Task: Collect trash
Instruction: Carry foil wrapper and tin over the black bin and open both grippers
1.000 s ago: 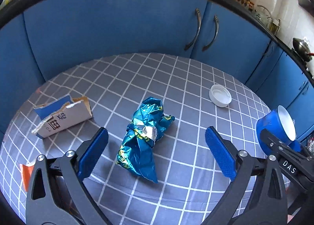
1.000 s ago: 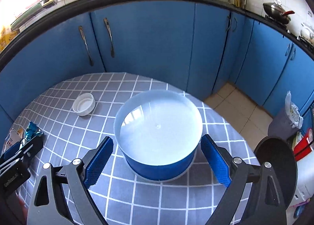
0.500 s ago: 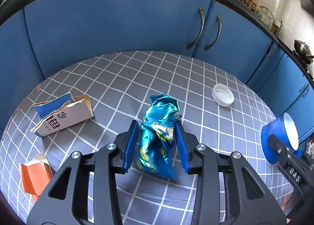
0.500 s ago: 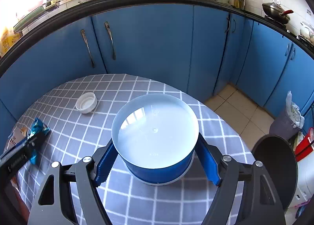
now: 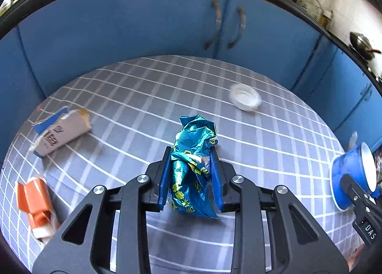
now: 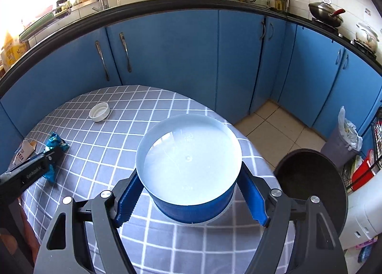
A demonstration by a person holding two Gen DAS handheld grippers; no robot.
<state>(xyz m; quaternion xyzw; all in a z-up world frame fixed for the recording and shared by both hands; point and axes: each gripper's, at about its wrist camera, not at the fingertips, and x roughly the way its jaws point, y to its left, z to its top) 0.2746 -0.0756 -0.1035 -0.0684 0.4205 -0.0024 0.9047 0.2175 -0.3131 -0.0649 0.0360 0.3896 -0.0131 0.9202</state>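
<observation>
My left gripper (image 5: 191, 173) is shut on a crumpled blue foil snack wrapper (image 5: 193, 152) and holds it above the grey checked tablecloth (image 5: 143, 97). The wrapper also shows in the right wrist view (image 6: 53, 145), at the left. My right gripper (image 6: 191, 192) is shut on a blue paper cup (image 6: 188, 169) with a white inside, held upright above the table's right part. The cup shows at the right edge of the left wrist view (image 5: 351, 178).
A torn white-and-blue carton (image 5: 59, 133), an orange carton (image 5: 35, 202) and a white lid (image 5: 244, 99) lie on the table. A black round bin (image 6: 312, 185) stands right of the table, and a lined grey bin (image 6: 343, 140) beyond it. Blue cabinets (image 6: 167, 59) stand behind.
Both grippers closed: the left on the foil wrapper, the right on the blue cup. Both have since lifted their loads off the table.
</observation>
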